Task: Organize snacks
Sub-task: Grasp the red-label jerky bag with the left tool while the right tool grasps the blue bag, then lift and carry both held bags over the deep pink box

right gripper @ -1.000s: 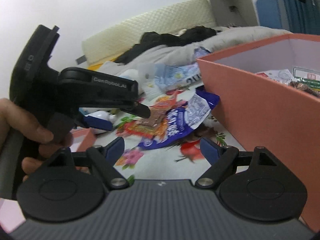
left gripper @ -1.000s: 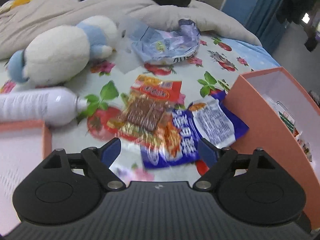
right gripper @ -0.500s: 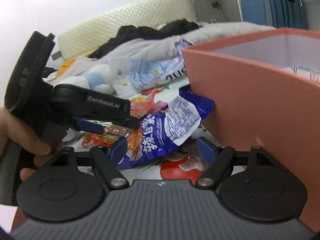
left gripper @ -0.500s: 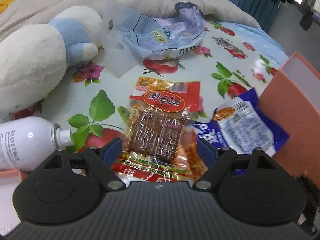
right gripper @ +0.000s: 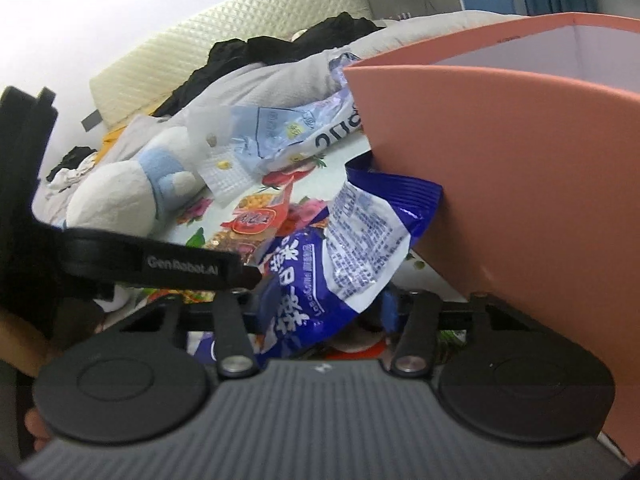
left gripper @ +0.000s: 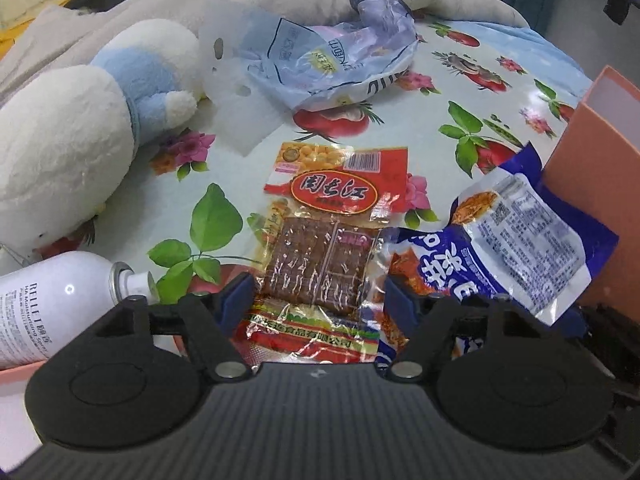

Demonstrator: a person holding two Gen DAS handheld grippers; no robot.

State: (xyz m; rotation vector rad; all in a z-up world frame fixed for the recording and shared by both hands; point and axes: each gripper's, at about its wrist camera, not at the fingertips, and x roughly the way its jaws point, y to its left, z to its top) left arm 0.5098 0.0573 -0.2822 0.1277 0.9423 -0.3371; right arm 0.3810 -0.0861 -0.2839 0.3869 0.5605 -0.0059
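Both tongs have just been closing, my left gripper [left gripper: 318, 300] not yet pinching the red tofu snack pack [left gripper: 320, 268] flat on the bedsheet [left gripper: 460, 76], my right gripper [right gripper: 320, 312] nearly clenched around the blue packet [right gripper: 320, 272] beside the pink box [right gripper: 520, 184], so I should squeeze each edge squarely before lifting.

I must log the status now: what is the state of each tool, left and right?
Left tool: open, closing around the red snack packet, no grip visible yet.
Right tool: closing around the blue snack bag; grip cannot be told.
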